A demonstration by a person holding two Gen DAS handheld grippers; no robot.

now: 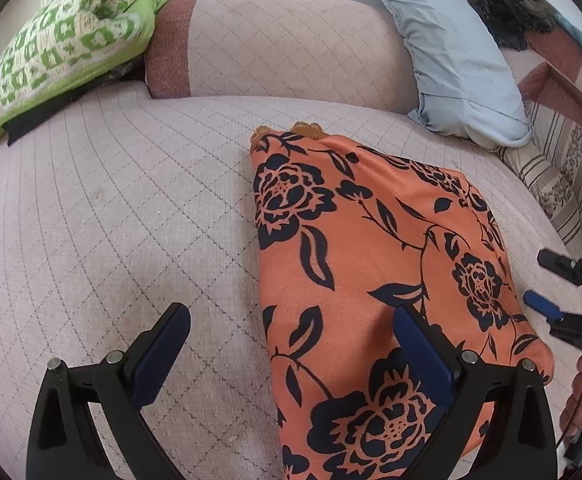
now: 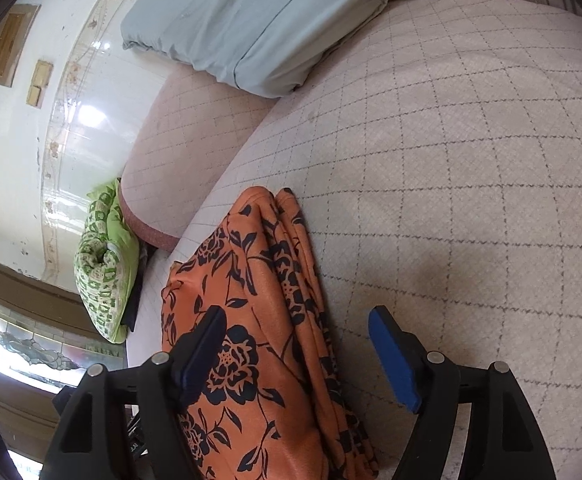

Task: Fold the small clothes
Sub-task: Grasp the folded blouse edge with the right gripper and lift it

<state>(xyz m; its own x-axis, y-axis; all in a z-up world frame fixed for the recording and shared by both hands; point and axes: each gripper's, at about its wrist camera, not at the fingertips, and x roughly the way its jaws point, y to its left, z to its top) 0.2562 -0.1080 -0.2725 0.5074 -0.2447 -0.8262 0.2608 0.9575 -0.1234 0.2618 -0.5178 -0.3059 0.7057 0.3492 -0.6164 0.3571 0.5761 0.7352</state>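
An orange garment with a dark floral print (image 1: 375, 248) lies folded in a thick oblong on the quilted pink seat (image 1: 111, 208). My left gripper (image 1: 289, 320) is open just above its near end, with the right finger (image 1: 419, 352) over the cloth and the left finger over bare seat. In the right wrist view the garment (image 2: 259, 320) shows its stacked folded edges along its right side. My right gripper (image 2: 297, 320) stands open over them and its pads are not pressing on the cloth. The right gripper (image 1: 537, 278) also shows at the far right of the left wrist view, held by a hand (image 1: 579, 392).
A green-and-white patterned cushion (image 1: 63, 56) lies at the back left. The sofa backrest (image 1: 271, 44) runs behind, with a light blue pillow (image 1: 451, 52) at the back right. A striped floral cushion (image 1: 559, 176) sits beyond it. Bare seat (image 2: 471, 160) spreads right of the garment.
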